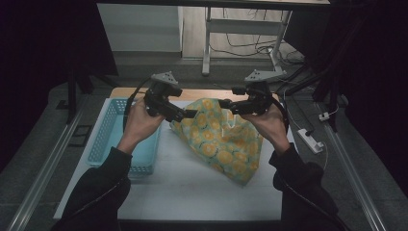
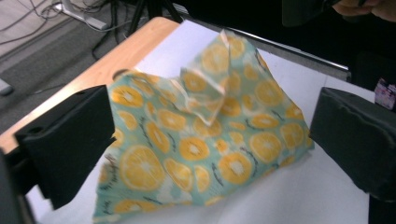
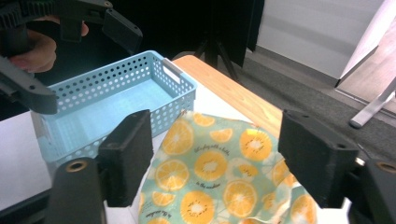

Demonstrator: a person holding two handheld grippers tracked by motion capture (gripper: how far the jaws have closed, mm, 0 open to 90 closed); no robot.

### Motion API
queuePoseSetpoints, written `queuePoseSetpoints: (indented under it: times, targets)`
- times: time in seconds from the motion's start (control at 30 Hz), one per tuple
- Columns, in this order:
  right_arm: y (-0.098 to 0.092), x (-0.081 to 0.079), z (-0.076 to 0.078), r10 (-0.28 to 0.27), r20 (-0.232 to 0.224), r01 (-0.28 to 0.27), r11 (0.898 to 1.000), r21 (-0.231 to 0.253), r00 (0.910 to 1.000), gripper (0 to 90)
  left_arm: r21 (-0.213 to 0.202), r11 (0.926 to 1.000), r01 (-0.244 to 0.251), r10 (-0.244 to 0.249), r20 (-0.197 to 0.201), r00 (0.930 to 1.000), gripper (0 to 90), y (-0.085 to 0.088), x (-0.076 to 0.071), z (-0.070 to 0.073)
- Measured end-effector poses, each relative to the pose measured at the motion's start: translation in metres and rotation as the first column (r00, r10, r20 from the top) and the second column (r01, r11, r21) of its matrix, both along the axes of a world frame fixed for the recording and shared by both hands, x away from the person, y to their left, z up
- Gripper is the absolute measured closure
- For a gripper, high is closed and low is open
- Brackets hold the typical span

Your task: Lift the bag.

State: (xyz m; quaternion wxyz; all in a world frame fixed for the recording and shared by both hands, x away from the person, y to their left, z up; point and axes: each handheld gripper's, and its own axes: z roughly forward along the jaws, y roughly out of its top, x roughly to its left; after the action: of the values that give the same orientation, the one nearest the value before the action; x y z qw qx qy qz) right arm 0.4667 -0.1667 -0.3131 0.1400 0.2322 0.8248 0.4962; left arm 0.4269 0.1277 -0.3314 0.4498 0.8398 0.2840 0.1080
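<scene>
1. In the high view we see the teal cloth printed with orange slices (image 1: 219,139) lying crumpled on the white table (image 1: 192,187), toward its right half and far edge. Our left gripper (image 1: 191,114) comes in from the left and our right gripper (image 1: 224,103) from the right, both just at the cloth's far upper corner. To the left stands a light blue perforated plastic basket (image 1: 108,132), well apart from the cloth. From here we cannot tell whether either gripper touches the fabric.

2. In the left gripper view our own two black jaws stand wide apart, one at each side of the picture, released. The cloth (image 2: 201,140) lies between and beyond them on the white table (image 2: 299,196); no pad presses on it. One corner of the fabric stands up folded near the middle. A strip of bare wooden table edge (image 2: 116,58) runs along the far left.

3. In the right gripper view the jaws are likewise parted and released, with the cloth (image 3: 215,172) lying below and between them, not pinched. The blue basket (image 3: 116,100) sits just beside the cloth's edge. The left gripper (image 3: 70,51), held by a hand, shows at the upper left above the basket.
</scene>
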Motion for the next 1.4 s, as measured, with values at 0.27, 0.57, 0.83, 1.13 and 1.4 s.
queuePoseSetpoints:
  times: [0.27, 0.57, 0.83, 1.13, 1.4]
  targets:
    - [0.0, -0.011, -0.019, 0.014, -0.009, -0.014, 1.0, 0.005, 0.9999, 15.6, -0.02, 0.9998, 0.004, -0.003, 0.014, 0.9999, 0.0, 0.008, -0.017, -0.025]
    - [0.002, -0.026, -0.045, 0.024, -0.027, -0.024, 1.0, 0.019, 0.9994, 6.7, -0.049, 0.9987, -0.017, 0.017, -0.001, 0.9999, 0.0, 0.021, -0.034, -0.055]
    - [0.003, -0.035, -0.071, 0.024, -0.051, -0.023, 1.0, 0.013, 0.9984, 5.2, -0.058, 0.9979, -0.027, 0.025, -0.031, 0.9992, 0.0, 0.028, -0.047, -0.078]
    - [-0.001, -0.041, -0.087, 0.032, -0.051, -0.032, 0.999, -0.007, 0.9982, 3.9, -0.048, 0.9974, -0.053, 0.051, -0.053, 0.9973, 0.0, 0.035, -0.063, -0.098]
    - [-0.004, -0.052, -0.097, 0.042, -0.045, -0.043, 0.999, -0.031, 0.9981, 2.1, -0.038, 0.997, -0.067, 0.064, -0.058, 0.9962, 0.0, 0.042, -0.079, -0.113]
